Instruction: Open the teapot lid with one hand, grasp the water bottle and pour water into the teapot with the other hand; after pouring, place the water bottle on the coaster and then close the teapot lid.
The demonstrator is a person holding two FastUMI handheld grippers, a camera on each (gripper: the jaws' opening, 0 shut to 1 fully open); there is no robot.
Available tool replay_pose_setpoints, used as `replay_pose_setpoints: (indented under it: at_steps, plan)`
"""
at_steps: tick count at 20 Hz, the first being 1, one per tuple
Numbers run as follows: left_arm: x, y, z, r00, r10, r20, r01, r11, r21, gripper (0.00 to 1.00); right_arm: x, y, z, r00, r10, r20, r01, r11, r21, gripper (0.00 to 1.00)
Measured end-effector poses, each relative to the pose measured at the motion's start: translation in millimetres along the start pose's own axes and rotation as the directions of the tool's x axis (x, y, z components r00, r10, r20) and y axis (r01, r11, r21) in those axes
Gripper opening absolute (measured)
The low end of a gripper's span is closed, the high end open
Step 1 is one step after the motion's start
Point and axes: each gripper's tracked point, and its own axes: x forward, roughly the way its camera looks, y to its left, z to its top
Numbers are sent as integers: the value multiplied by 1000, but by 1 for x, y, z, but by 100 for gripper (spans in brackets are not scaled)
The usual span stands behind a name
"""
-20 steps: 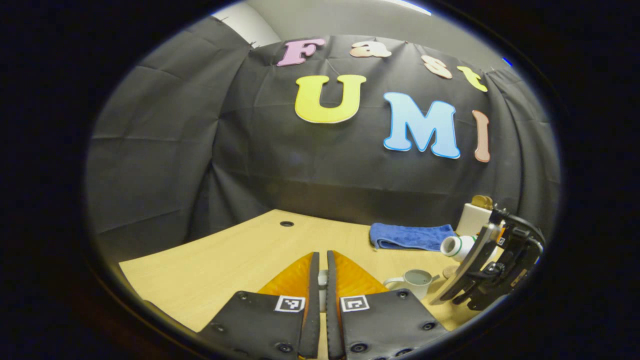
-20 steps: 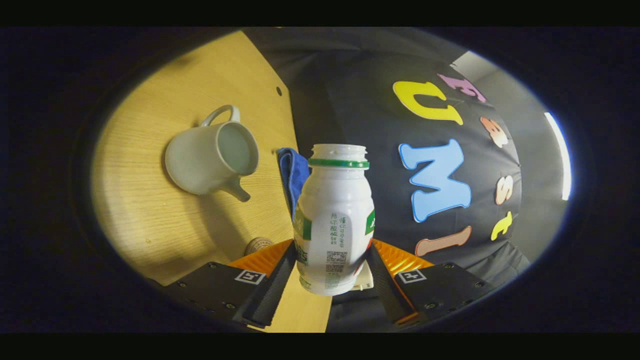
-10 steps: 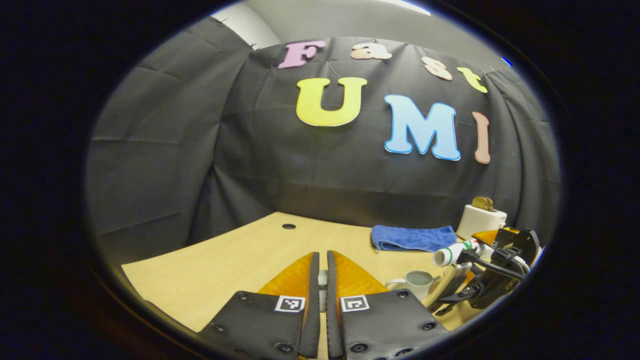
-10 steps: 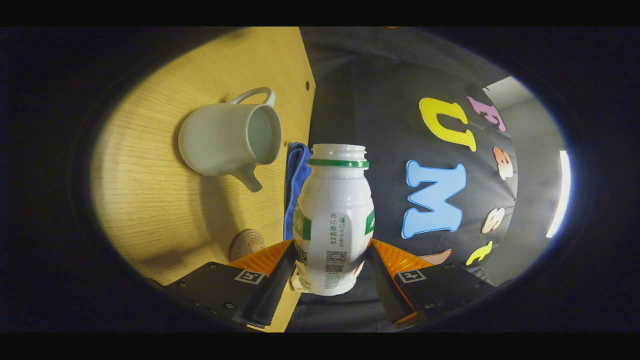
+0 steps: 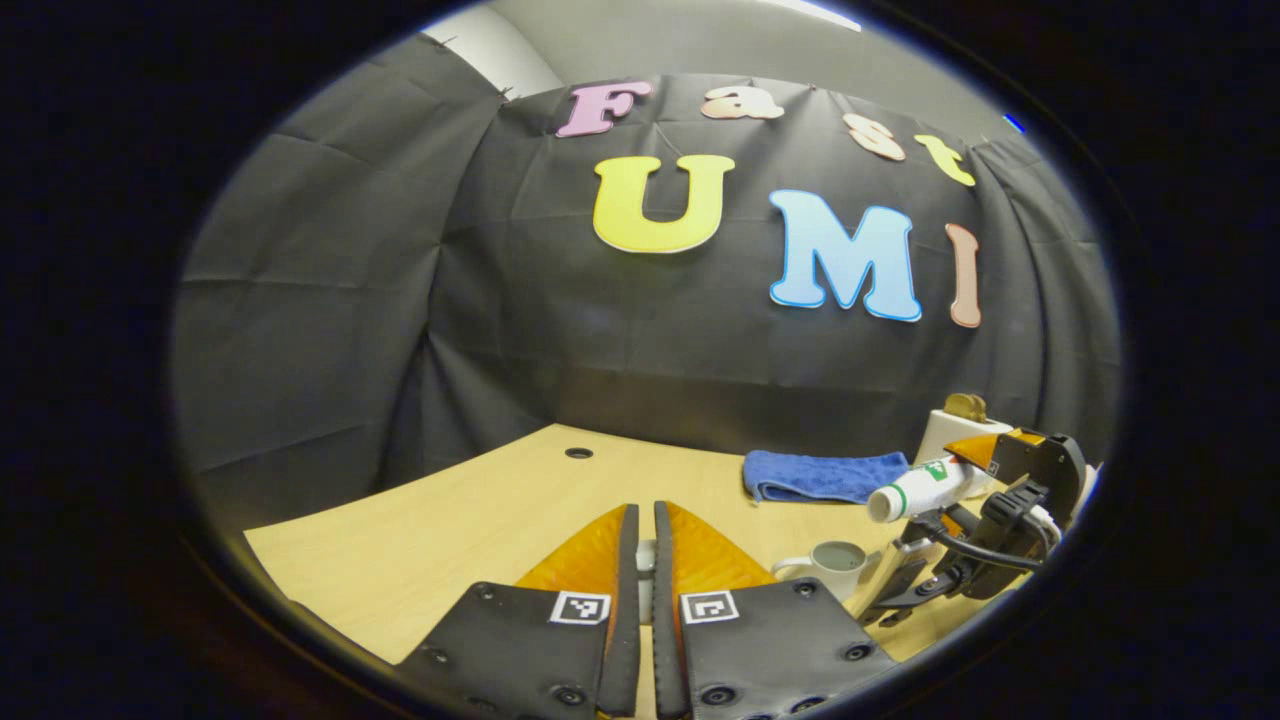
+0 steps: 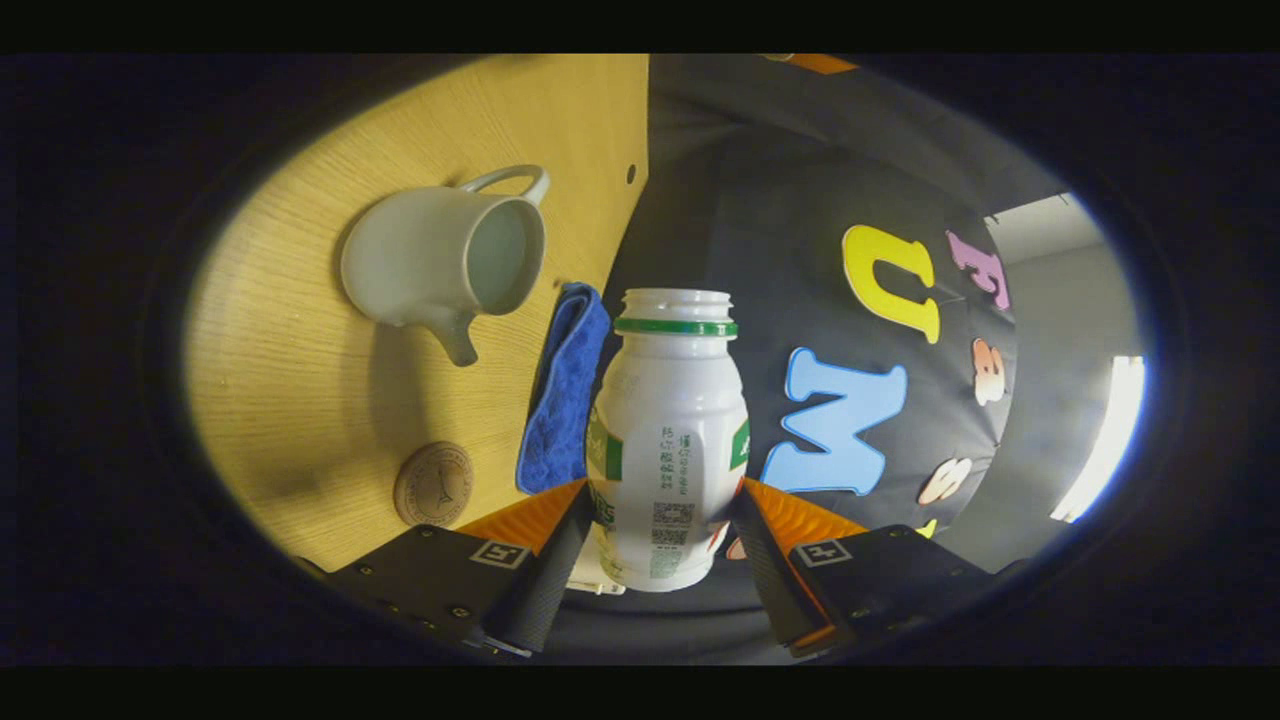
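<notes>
With the right tool (image 6: 665, 535) clamped on the tilted water bottle (image 6: 668, 440) beside the open teapot (image 6: 440, 255), and the left tool (image 5: 640, 575) pinched together on what is probably the lid, water could spill onto the counter (image 6: 300, 400).

A: Which item lies at right of centre in the left gripper view?
B: A folded blue towel (image 5: 822, 474) on the wooden table (image 5: 480, 510), before a white box (image 5: 950, 432).

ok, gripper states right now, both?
Left gripper: shut on a small pale thing, likely the teapot lid.
Right gripper: shut on the water bottle, tipped sideways.
</notes>
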Motion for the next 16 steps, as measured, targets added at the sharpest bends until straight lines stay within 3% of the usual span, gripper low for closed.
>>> replay_pose_setpoints:
  at_steps: [2, 15, 16]
  plan:
    - [-1, 0, 1, 1000, 1, 0, -1, 1000, 0, 12, 1, -5, 0, 1000, -9, 7, 10, 1000, -16, 81]
    - [1, -2, -1, 1000, -8, -8, 8, 1000, 2, 16, 5, -26, 1, 999, -45, 28, 47, 997, -64, 81]
    - [0, -3, -1, 1000, -8, -10, 8, 1000, 2, 12, 6, -26, 1, 998, -47, 29, 49, 997, -67, 80]
